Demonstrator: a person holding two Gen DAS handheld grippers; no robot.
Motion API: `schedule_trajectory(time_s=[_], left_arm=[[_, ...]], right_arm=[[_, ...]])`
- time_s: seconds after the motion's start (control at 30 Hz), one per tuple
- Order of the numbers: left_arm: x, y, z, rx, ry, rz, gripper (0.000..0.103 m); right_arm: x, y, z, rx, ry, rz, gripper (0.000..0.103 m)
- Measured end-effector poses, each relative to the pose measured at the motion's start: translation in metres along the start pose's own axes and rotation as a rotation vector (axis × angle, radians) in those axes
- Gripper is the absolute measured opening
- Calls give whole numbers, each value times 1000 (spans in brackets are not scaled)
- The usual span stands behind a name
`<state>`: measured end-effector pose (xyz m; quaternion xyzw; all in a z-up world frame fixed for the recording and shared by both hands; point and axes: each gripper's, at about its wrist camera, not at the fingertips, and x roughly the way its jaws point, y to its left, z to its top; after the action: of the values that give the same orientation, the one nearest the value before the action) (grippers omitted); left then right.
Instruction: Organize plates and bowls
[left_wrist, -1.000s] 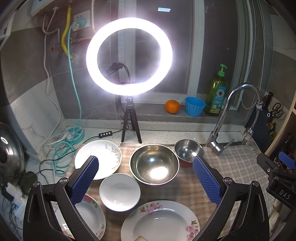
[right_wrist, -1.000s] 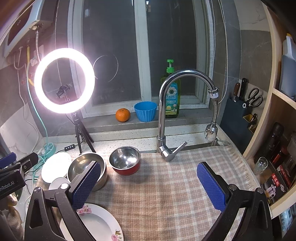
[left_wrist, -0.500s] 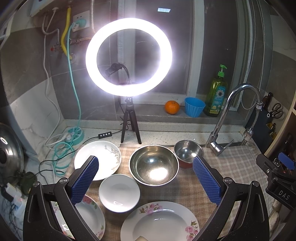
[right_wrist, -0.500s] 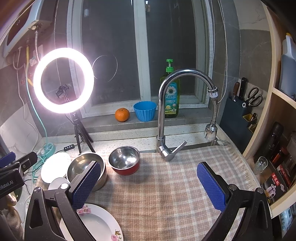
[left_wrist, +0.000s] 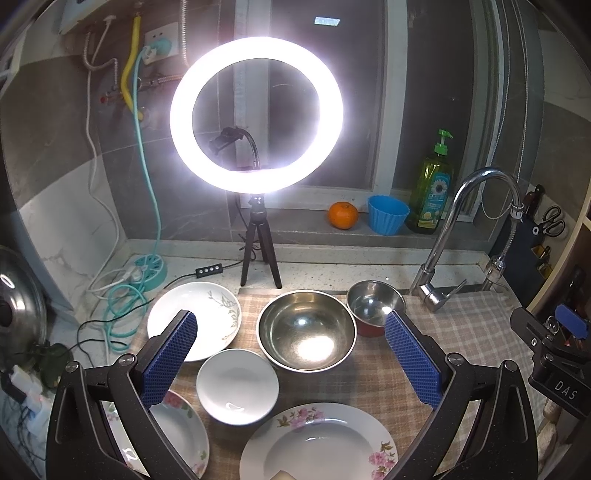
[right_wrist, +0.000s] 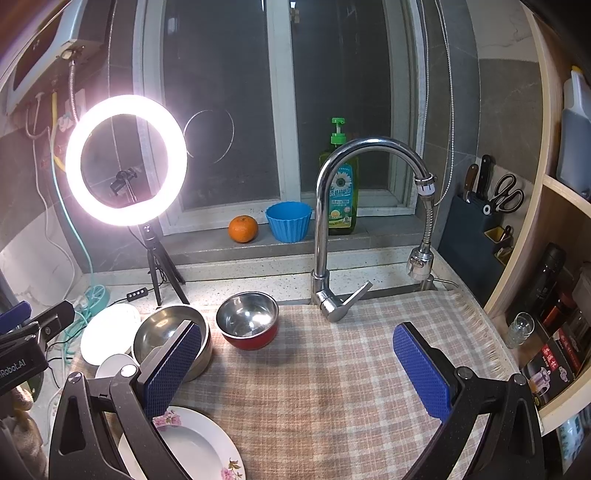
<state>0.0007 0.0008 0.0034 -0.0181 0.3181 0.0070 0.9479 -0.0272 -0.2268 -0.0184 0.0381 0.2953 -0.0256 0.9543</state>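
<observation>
Six dishes lie on the checked cloth (right_wrist: 332, 387) over the surface, none stacked yet. Left-wrist view: leaf-pattern plate (left_wrist: 201, 317) far left, large steel bowl (left_wrist: 306, 330) centre, small steel bowl with red outside (left_wrist: 375, 306) just right of it and nearly touching its rim, white bowl (left_wrist: 237, 386) nearer the camera, one floral plate (left_wrist: 321, 439) at bottom centre, a second floral plate (left_wrist: 181, 435) at bottom left. Left gripper (left_wrist: 290, 354): fingers spread wide, holding nothing, raised above the dishes; the white bowl and the large steel bowl fall between its fingers in the view, the bowls ahead and below. Right gripper (right_wrist: 297, 365): fingers equally wide apart, empty, over bare cloth; all dishes lie to its left, the red-sided bowl ahead-left being closest. Judgement: the left gripper is the nearer one for the cluster; the dishes are round, so no long axis matters, only which rim faces the fingers. Task appears not begun; nesting the small bowl into the large one, or gathering plates, would be a plausible first step. Hidden: the bottom-left floral plate is largely covered by the left finger; the bottom-centre plate is cut by the frame edge, with a pale object at its near rim that cannot be identified. Ring light (left_wrist: 256, 114) glare washes out the leaf plate in the right-wrist view.
</observation>
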Motion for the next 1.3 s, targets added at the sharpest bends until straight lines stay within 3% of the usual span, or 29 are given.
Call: schedule_trajectory(time_s=[0.93, 1.3], left_arm=[[5, 5, -6, 13, 7, 1, 102], [10, 34, -16, -32, 48, 42, 102]], right_arm=[[12, 2, -5, -9, 15, 2, 102], [25, -3, -20, 1, 62, 48, 102]])
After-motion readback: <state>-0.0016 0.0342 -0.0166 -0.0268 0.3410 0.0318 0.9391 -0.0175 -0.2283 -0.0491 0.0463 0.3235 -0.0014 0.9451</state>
